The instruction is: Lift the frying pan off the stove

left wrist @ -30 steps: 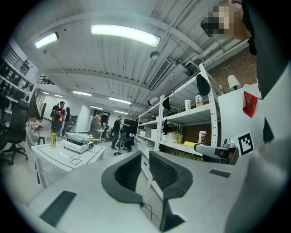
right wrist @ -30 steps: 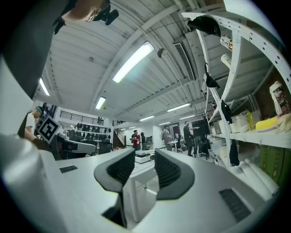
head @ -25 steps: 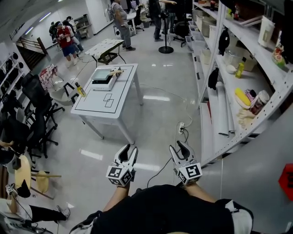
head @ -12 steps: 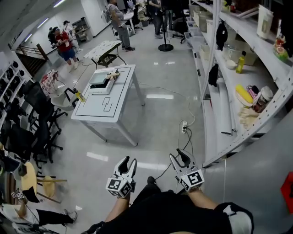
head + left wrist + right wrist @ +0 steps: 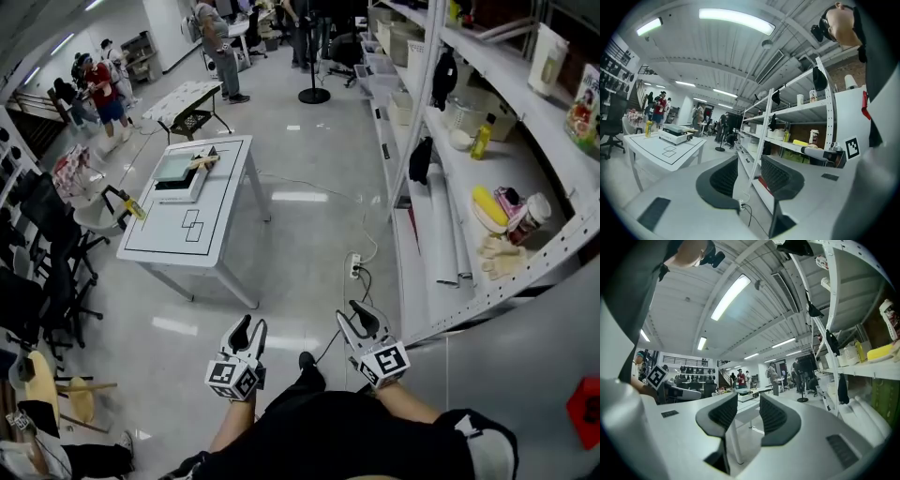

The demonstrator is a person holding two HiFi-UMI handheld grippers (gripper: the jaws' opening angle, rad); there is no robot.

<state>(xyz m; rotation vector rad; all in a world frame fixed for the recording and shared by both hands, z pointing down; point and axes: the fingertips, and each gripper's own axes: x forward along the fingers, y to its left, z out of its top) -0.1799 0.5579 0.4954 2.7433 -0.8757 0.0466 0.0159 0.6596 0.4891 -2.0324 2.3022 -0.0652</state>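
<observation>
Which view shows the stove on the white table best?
The head view: it looks down on the stove and its whole top, unobstructed. The left gripper view shows it side-on and small; the right gripper view shows it tiny and far off.

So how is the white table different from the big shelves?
The white table has one flat top; the shelves stack several levels. The table holds only a few things; the shelves are crowded. The table stands alone on the open floor; the shelves line the right side. Both are pale.
</observation>
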